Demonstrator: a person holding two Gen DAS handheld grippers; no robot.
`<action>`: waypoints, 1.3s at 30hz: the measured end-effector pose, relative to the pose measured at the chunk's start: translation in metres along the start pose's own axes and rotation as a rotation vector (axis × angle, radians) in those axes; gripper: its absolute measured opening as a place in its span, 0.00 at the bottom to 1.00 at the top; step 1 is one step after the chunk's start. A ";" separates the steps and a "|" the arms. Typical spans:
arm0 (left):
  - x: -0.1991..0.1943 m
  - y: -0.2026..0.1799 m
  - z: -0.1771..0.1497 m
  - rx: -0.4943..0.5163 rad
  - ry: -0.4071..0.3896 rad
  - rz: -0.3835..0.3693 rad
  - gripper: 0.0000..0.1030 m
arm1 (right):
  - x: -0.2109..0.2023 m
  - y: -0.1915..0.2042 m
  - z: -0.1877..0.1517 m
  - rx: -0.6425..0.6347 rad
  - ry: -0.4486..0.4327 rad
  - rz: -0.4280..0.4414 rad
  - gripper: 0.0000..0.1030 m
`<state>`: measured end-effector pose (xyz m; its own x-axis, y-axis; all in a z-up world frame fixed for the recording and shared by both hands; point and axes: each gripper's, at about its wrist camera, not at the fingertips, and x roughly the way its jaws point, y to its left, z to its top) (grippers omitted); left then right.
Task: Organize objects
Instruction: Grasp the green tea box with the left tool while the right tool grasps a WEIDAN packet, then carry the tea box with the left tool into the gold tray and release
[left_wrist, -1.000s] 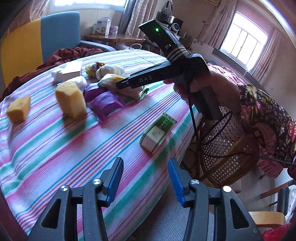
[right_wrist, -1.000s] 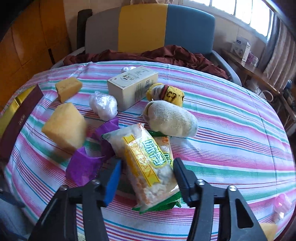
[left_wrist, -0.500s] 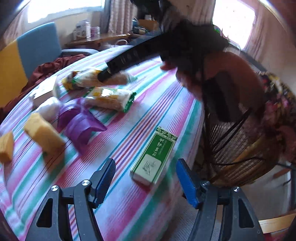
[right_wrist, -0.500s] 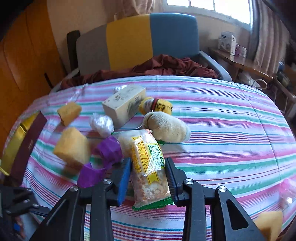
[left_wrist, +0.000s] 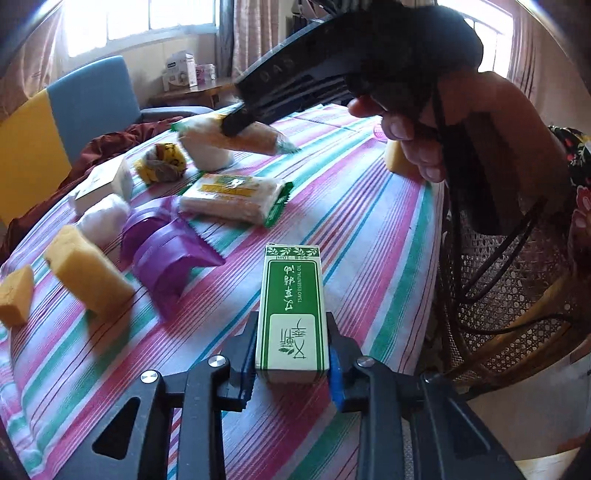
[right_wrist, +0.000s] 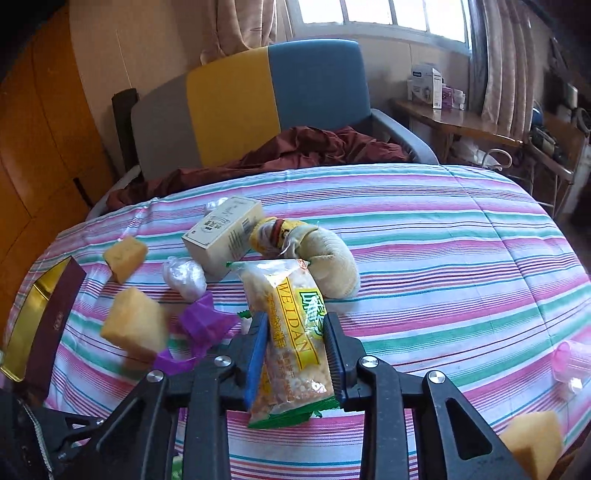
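A green and white carton lies lengthwise between my left gripper's blue pads, which press its sides: shut on it, near the table's front right edge. My right gripper is shut on a yellow snack packet, held by its near half. In the left wrist view that packet hangs above the striped cloth in the right gripper, with a hand on its grip. A second snack packet lies flat on the table.
The striped table holds yellow sponges, a purple wrapper, a white box, rolled socks, a white plastic wad, a maroon and gold box and a pink cup. A wicker chair stands right, an armchair behind.
My left gripper moved in over the green carton, opened wider, then closed on it. My right gripper closed on the snack packet and raised it off the cloth.
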<state>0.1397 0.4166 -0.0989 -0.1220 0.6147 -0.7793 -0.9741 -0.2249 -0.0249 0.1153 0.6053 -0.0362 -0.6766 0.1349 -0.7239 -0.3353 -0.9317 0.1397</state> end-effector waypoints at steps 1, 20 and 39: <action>-0.003 0.003 -0.003 -0.010 -0.007 0.012 0.30 | 0.001 0.000 0.000 -0.002 0.002 -0.005 0.27; -0.054 0.067 -0.049 -0.262 -0.096 0.087 0.30 | 0.021 -0.009 0.006 -0.021 0.014 -0.143 0.75; -0.129 0.102 -0.069 -0.406 -0.247 0.132 0.30 | 0.007 -0.017 0.001 0.033 -0.003 -0.135 0.27</action>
<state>0.0693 0.2625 -0.0442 -0.3285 0.7108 -0.6220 -0.8004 -0.5591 -0.2163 0.1158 0.6220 -0.0426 -0.6257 0.2594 -0.7357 -0.4447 -0.8935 0.0632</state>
